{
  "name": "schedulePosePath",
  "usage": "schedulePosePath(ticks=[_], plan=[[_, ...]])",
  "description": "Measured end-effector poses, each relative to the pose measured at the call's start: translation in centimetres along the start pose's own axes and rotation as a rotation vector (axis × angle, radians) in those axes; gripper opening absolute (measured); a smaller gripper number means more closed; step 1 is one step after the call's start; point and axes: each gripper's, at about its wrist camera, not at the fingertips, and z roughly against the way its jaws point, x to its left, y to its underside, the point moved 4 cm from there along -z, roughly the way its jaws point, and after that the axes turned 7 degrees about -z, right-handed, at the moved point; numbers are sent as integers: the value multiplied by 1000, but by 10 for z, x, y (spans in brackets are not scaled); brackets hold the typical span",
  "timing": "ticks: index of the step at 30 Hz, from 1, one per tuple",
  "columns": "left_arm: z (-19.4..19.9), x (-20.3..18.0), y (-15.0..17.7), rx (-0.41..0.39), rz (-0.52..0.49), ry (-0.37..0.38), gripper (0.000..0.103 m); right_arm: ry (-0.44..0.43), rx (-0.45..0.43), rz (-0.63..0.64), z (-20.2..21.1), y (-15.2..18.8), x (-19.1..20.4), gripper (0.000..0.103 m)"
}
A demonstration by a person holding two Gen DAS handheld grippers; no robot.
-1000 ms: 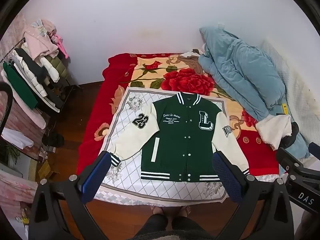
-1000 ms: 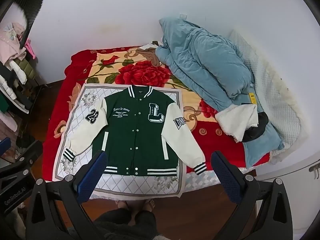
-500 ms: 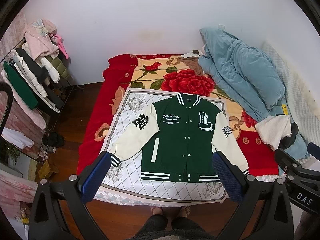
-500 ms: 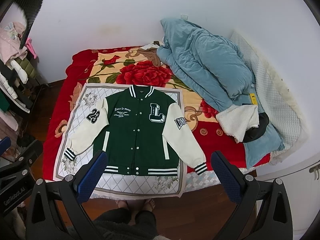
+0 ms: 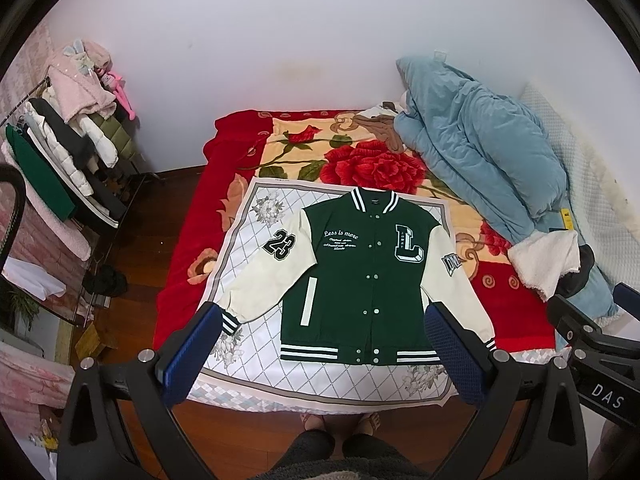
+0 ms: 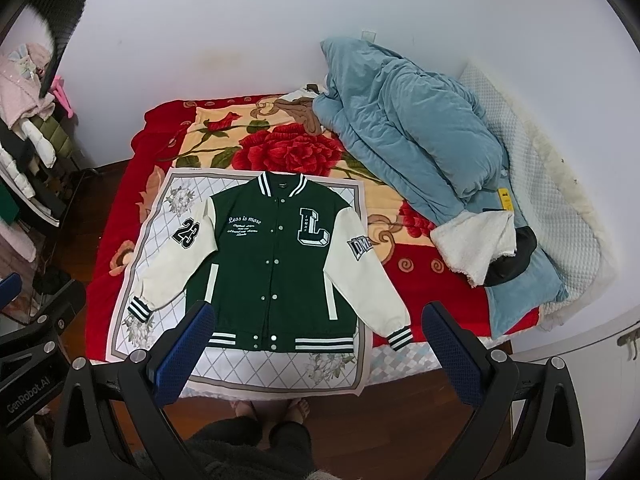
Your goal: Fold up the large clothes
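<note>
A green varsity jacket [image 5: 360, 280] [image 6: 276, 264] with cream sleeves lies flat, front up and buttoned, sleeves spread outward, on a white diamond-patterned cloth [image 5: 248, 248] [image 6: 160, 220]. My left gripper [image 5: 324, 344] hangs open high above the jacket's hem, its blue pads [image 5: 188, 356] wide apart and empty. My right gripper [image 6: 320, 340] is likewise open and empty, held well above the bed's near edge. In the left wrist view the right gripper's body [image 5: 600, 352] shows at the right edge.
A red rose blanket [image 5: 360, 160] [image 6: 280, 148] covers the bed. A blue quilt [image 5: 480, 152] [image 6: 408, 132] is heaped at the right. A clothes rack [image 5: 60, 160] stands at left on the wooden floor. The person's feet [image 5: 340, 424] are at the bed's near edge.
Both views have shifted very slightly; the jacket sits marginally lower in frame. Both grippers stay open and nothing on the bed has moved.
</note>
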Motion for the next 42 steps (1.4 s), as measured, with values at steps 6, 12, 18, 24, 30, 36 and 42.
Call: schedulePosePath(ticks=[6, 12, 18, 24, 30, 36, 42], plan=[[0, 0, 1, 0, 0, 2, 103, -2, -1, 1, 1, 1, 0, 103], [0, 0, 1, -4, -1, 0, 103, 0, -4, 0, 4, 0, 4, 103], [5, -2, -5, -4, 1, 2, 103, 0, -3, 2, 4, 1, 3, 103], [4, -2, -5, -5, 0, 2, 103, -2, -4, 1, 4, 1, 2, 103], [5, -2, -5, -8, 0, 1, 103, -2, -6, 1, 5, 1, 3, 103], [6, -3, -7, -8, 3, 3, 103, -2, -8, 2, 9, 1, 5, 103], [10, -6, -15, -11, 2, 6, 103, -1, -10, 2, 19, -10, 14, 103]])
